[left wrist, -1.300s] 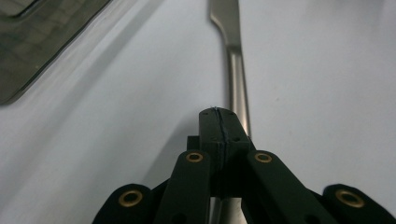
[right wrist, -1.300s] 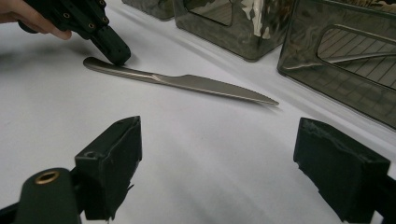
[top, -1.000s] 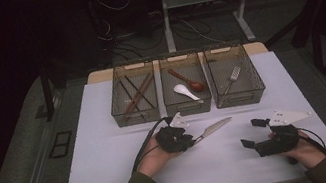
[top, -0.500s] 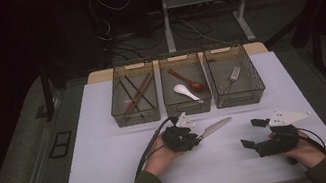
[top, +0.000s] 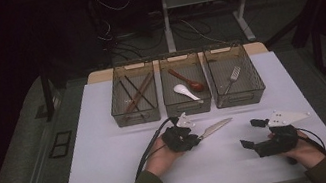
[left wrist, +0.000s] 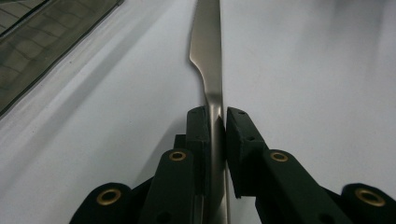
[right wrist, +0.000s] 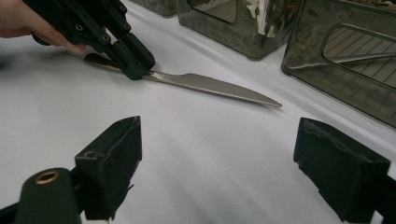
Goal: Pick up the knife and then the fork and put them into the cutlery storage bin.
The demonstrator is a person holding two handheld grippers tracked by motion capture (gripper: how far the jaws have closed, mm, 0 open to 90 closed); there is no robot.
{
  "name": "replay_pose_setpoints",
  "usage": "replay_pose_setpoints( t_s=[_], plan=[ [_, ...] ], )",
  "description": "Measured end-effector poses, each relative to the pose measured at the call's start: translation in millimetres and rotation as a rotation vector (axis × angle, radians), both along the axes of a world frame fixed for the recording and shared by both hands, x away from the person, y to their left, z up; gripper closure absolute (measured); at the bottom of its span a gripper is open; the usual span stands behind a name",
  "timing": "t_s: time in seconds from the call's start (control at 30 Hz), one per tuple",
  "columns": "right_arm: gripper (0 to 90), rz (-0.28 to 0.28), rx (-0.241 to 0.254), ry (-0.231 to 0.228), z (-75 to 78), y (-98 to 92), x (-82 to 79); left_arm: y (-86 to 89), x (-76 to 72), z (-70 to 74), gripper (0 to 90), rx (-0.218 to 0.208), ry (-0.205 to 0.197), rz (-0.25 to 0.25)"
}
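1. The left gripper has its fingers squeezed on the handle of a knife; they have just been closing on it
2. The knife lies on the white table, in front of the middle box, blade pointing toward the right box
3. The right gripper has its fingers wide open with nothing between them, well apart from the knife
4. There is bare table between both grippers and on the left side; the three boxes stand close behind the knife
5. Since a second ago the left gripper has moved a little closer onto the knife; the right gripper has stayed put
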State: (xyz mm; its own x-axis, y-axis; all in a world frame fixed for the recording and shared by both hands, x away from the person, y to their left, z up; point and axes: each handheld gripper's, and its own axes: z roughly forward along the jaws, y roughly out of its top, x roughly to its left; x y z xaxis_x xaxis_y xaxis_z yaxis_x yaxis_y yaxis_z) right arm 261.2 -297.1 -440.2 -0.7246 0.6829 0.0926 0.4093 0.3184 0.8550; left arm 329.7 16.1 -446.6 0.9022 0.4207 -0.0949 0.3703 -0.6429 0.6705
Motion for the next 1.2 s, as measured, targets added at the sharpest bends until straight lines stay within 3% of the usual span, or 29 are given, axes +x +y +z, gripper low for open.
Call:
replay_pose_setpoints(
  t_s=[0.13,0.33,0.53,0.77,0.93,1.2],
  plan=[
    [15.1,0.002,-0.002,-0.003,0.0,0.1,0.0,0.0,-1.9,0.7,78.9,0.013,-0.023,-0.007],
    [15.1,0.001,0.001,-0.002,0.4,-0.3,-0.4,0.3,-3.2,2.1,79.0,-0.003,-0.03,-0.007],
    [15.1,0.001,0.005,-0.002,0.8,0.0,-0.3,1.7,-7.2,11.3,78.9,-0.052,-0.05,-0.01],
    [15.1,-0.004,0.015,0.009,3.2,3.5,2.3,8.9,-14.4,34.0,78.9,-0.159,-0.103,0.006],
    [15.1,-0.007,0.037,0.015,7.6,8.3,6.0,12.9,-18.7,46.7,79.1,-0.221,-0.114,0.006],
    [13.5,-0.001,0.07,0.036,28.7,20.8,18.8,11.3,-22.6,50.4,79.1,-0.238,-0.129,0.017]
  ],
)
